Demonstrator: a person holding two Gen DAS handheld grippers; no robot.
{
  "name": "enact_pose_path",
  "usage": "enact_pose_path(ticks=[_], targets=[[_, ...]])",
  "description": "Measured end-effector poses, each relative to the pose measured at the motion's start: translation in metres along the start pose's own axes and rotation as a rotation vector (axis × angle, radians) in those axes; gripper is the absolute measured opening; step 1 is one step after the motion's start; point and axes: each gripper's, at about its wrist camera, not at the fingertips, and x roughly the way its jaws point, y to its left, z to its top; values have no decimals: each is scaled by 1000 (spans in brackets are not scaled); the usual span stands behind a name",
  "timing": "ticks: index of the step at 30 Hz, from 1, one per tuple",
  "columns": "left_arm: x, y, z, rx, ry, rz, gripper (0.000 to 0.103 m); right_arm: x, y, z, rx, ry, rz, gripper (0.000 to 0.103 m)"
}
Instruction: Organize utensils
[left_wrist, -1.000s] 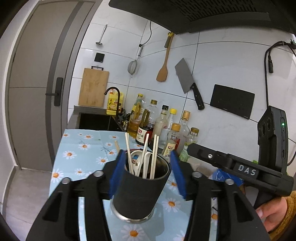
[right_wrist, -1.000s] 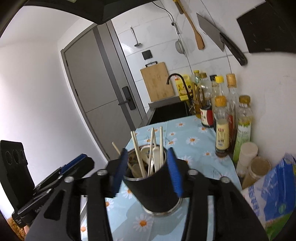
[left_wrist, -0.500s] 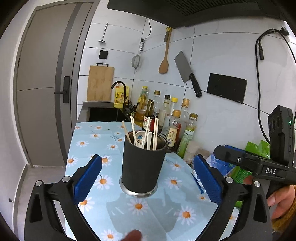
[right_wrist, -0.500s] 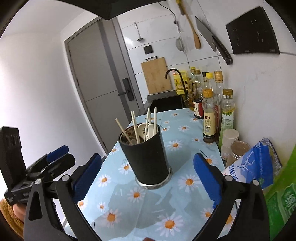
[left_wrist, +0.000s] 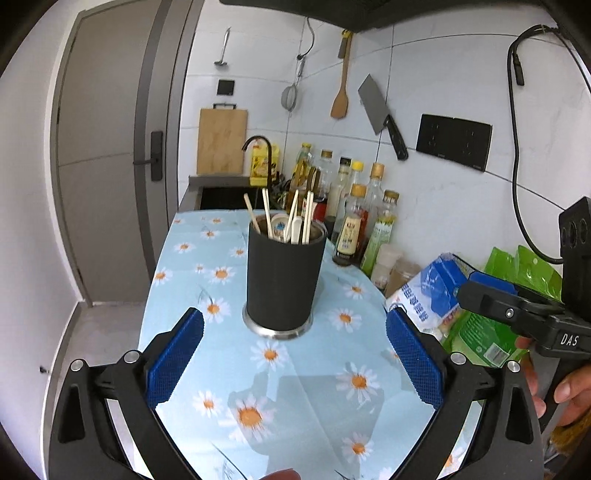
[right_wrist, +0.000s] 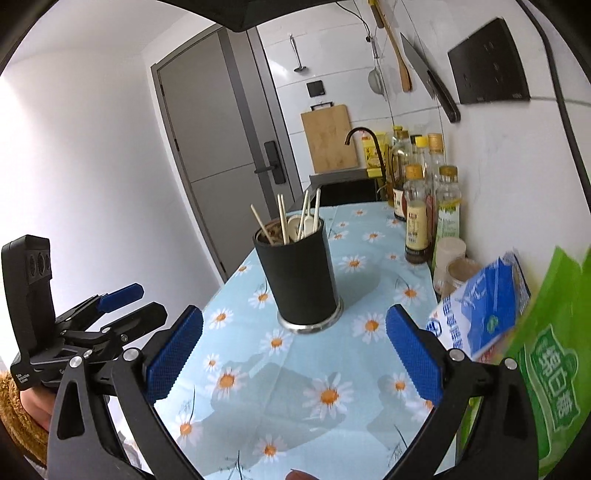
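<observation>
left gripper (left_wrist: 294, 360) agape, right gripper (right_wrist: 294, 360) agape (nothing held)

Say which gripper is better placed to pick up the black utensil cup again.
Left, marginally. The cup stands almost centred between the left gripper's open jaws; from the right gripper it sits slightly right of centre, with bags crowding that side.

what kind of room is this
Most likely a home kitchen: a cleaver and wooden spatula hang on the tiled wall, sauce bottles line the counter, and a sink tap stands behind.
</observation>
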Motion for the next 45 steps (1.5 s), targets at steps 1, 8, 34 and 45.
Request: enact_pose_path(ticks=[1,8,34,45], targets=[[0,-1,-2,-3,6,6,96,-1,-1,-3,-1,7,2,98],[-4,-15,-23,-16,44,42,96,-9,-4,-19,-30,30,19,98],[-4,-18,-58,-22,144,73,96,-6,-5,-58,-14,131,7,98],[-3,-21,-67,-34,170,64,96,-5,-10,-68,-20,160,8,98]])
